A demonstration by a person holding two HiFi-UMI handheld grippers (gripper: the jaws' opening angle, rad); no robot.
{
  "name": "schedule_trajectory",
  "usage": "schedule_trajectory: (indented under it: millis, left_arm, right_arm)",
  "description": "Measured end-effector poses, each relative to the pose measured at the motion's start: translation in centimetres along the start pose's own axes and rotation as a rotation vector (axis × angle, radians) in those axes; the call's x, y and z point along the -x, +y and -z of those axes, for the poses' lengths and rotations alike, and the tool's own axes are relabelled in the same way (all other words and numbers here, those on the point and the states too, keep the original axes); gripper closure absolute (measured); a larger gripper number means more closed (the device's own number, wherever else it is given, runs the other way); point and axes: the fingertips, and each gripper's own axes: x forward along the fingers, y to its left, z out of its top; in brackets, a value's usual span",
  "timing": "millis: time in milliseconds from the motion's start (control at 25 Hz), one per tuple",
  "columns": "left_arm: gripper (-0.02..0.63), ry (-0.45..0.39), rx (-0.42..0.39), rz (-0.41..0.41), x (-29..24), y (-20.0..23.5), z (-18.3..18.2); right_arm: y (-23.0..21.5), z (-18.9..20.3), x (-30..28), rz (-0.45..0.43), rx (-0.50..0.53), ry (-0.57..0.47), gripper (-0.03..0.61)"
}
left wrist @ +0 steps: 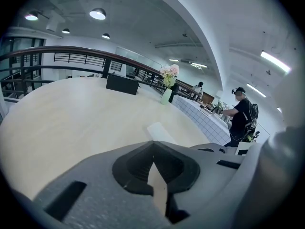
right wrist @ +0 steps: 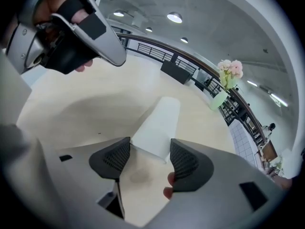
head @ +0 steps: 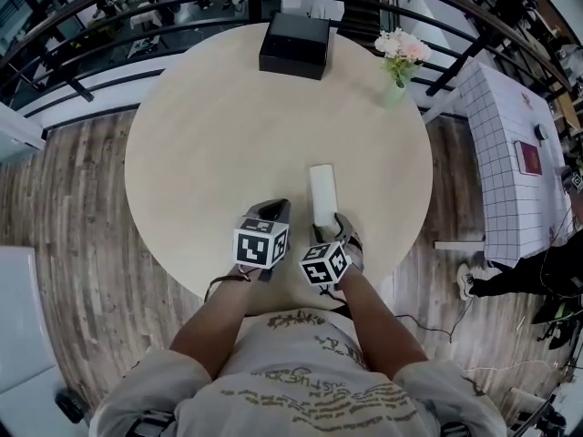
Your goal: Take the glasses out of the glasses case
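A closed white glasses case [head: 322, 192] lies flat on the round pale table [head: 228, 144], near its front edge. My right gripper [head: 333, 230] stands open and tilts down over the case's near end. In the right gripper view that end of the case [right wrist: 157, 120] sits between the two black pads [right wrist: 113, 159], close to both. My left gripper [head: 275, 210] is shut with nothing in it, just left of the case and above the table. In the left gripper view the case [left wrist: 159, 130] shows beyond the shut left gripper [left wrist: 153, 152]. The glasses are hidden.
A black box [head: 294, 45] sits at the table's far edge, and a vase of pink flowers [head: 399, 57] at the far right. A dark railing [head: 82, 53] rings the table. A white gridded table [head: 510, 144] stands to the right. A person in black [left wrist: 242, 118] stands far off.
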Motion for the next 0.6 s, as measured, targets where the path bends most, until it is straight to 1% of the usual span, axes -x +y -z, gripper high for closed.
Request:
schedule_trajectory:
  millis: [240,480,600]
  left_arm:
    - [0.6,0.019,-0.005,0.026,-0.6,-0.8,0.5]
    - [0.6,0.043,0.05,0.07,-2.1,-1.1,0.6]
    - [0.6,0.08,0.126,0.12,-3.5,-1.4,0.7]
  right_arm:
    - [-0.1,0.1,0.1,-0.024,-0.02,-0.026,0.313]
    - [-0.5,0.1,0.4,-0.091,-0.115,-0.069,0.318]
    - [-0.8,0.1,0.6,-0.119,-0.175,-0.091,0.318]
